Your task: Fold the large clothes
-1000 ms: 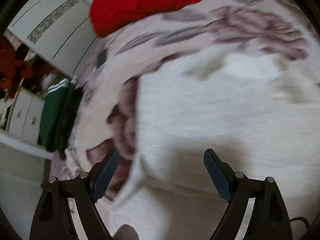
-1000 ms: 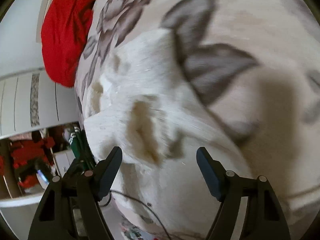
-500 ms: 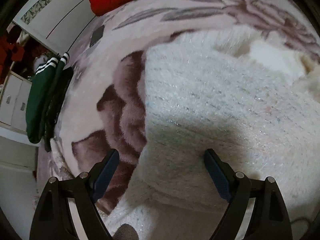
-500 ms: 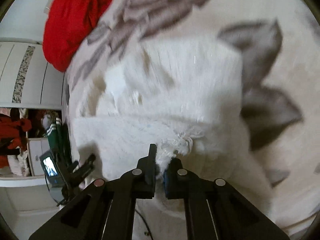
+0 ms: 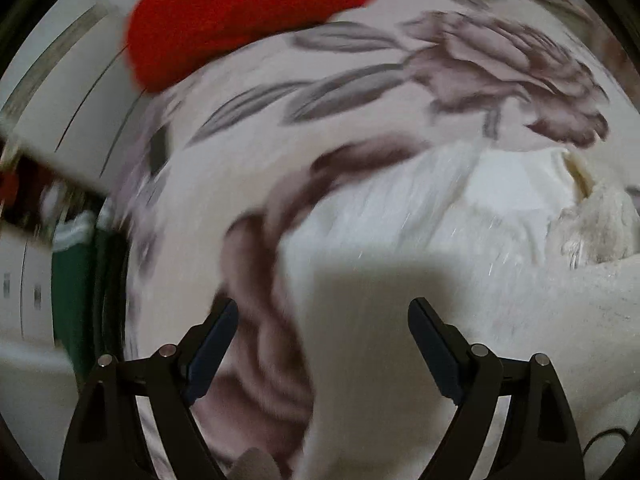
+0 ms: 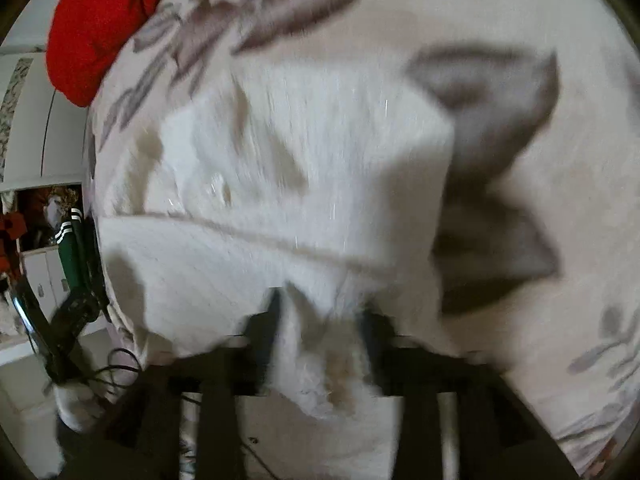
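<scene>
**Right claw letting go of the folded edge**

Your white knit sweater lies spread on the floral blanket, filling the centre of the right wrist view, with a fold line running across it from 9 o'clock toward 4 o'clock. Your right gripper has just been opening; a fluffy edge of the sweater sits between its jaws, though blur hides whether the pads touch it, so read it as released. Your left gripper hangs wide open and empty over the sweater's left border, where white knit meets blanket. The red garment waits at 11 o'clock, well apart, and a green striped garment hangs at 9 o'clock.

One fold looks laid down. Next, you probably need to clear the right jaws of the fluff without dragging the layer, then take the left border with the left claw for the following fold.
</scene>
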